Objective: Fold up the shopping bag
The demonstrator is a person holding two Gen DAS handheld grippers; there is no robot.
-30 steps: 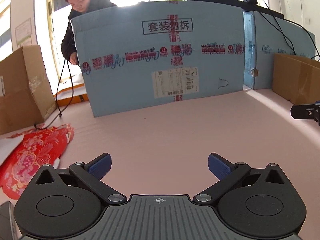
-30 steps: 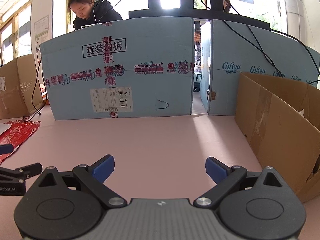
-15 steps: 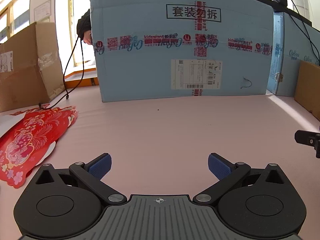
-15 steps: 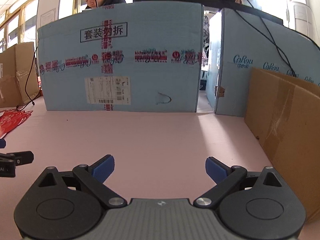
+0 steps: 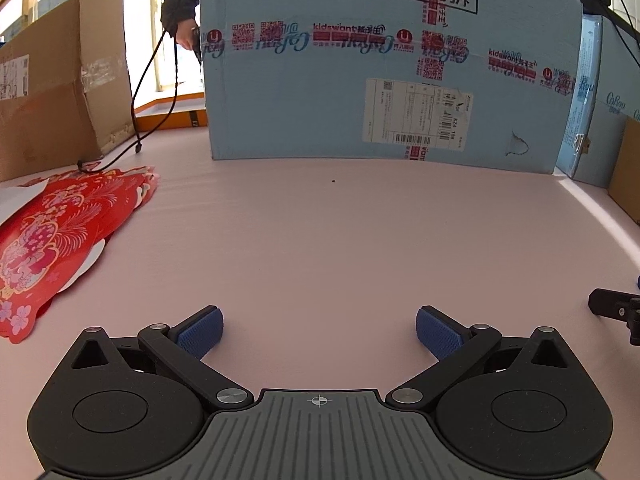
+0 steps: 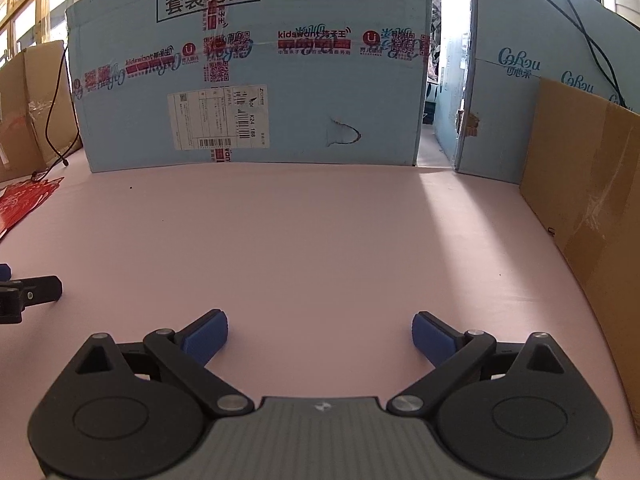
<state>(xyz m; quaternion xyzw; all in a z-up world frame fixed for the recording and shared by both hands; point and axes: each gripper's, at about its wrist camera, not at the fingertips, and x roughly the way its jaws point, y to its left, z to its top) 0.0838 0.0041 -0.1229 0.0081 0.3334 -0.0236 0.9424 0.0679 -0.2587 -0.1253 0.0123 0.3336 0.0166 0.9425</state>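
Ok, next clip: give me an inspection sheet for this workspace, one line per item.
Surface: pink tabletop, bare in the middle apart from a few dark specks.
Job's things: red bag lying flat at the table's left edge, untouched.
Clutter: white sheet partly under the bag.
Grippers: left gripper open, empty, over bare table; right gripper open, empty.
Cables: black cable hanging down to the table at back left; more cables over the blue box on the right.
Surroundings: blue box as back wall, brown boxes left and right, a person's hand behind.
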